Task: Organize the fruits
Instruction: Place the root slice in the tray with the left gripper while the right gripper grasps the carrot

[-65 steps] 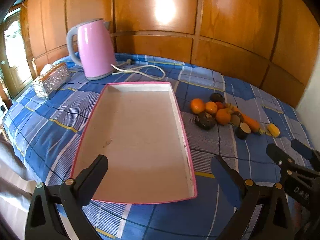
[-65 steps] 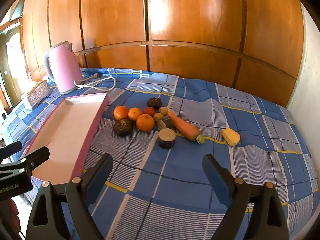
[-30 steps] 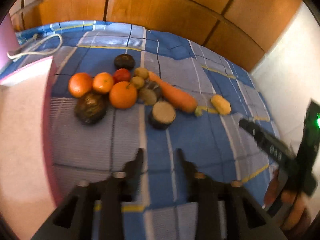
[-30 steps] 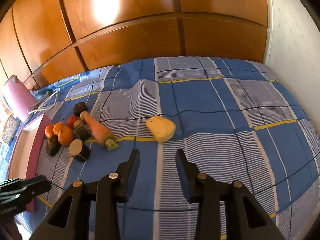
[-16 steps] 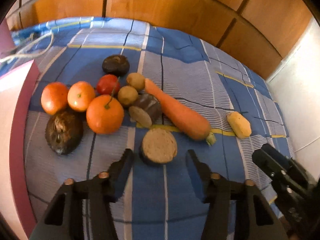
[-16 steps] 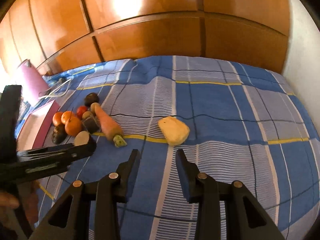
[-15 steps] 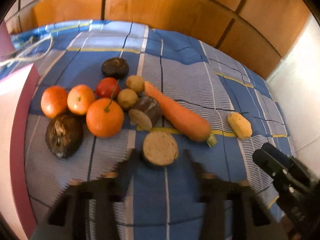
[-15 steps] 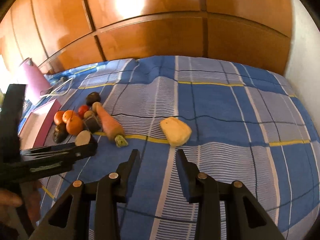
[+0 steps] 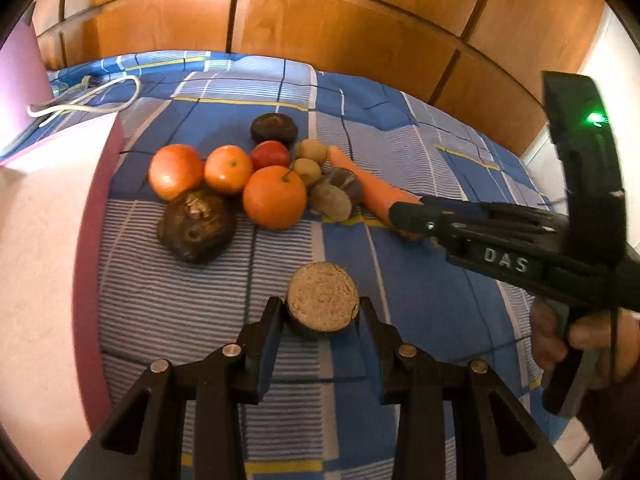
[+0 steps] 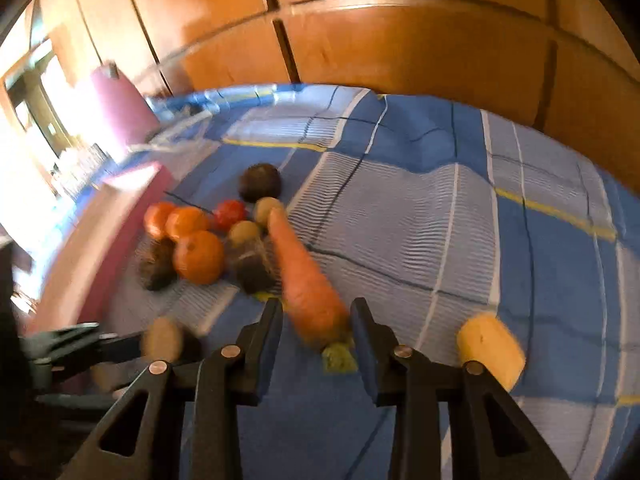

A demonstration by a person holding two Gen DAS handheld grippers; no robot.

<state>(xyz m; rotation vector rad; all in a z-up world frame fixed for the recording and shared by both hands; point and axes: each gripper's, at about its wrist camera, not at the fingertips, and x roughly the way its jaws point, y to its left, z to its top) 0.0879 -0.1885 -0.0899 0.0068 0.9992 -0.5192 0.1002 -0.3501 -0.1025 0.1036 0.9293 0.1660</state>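
My left gripper (image 9: 320,310) is shut on a dark cut fruit half (image 9: 322,299), tan face up, just above the blue plaid cloth. Behind it lie three oranges (image 9: 274,196), a red fruit (image 9: 270,155), a dark rough fruit (image 9: 196,225), small brown fruits (image 9: 307,172) and a carrot (image 9: 370,188). My right gripper (image 10: 317,311) is open, its fingers on either side of the thick end of the carrot (image 10: 306,280). It also shows in the left wrist view (image 9: 404,212). The pink tray (image 9: 36,240) is at the left.
A yellow piece (image 10: 490,348) lies on the cloth right of my right gripper. A pink kettle (image 10: 120,108) and white cord (image 9: 84,98) stand at the back left. Wood panelling (image 9: 340,28) runs behind the table.
My left gripper has moved forward and shut on the cut fruit half. My right gripper has swung left from the yellow piece to straddle the carrot's end.
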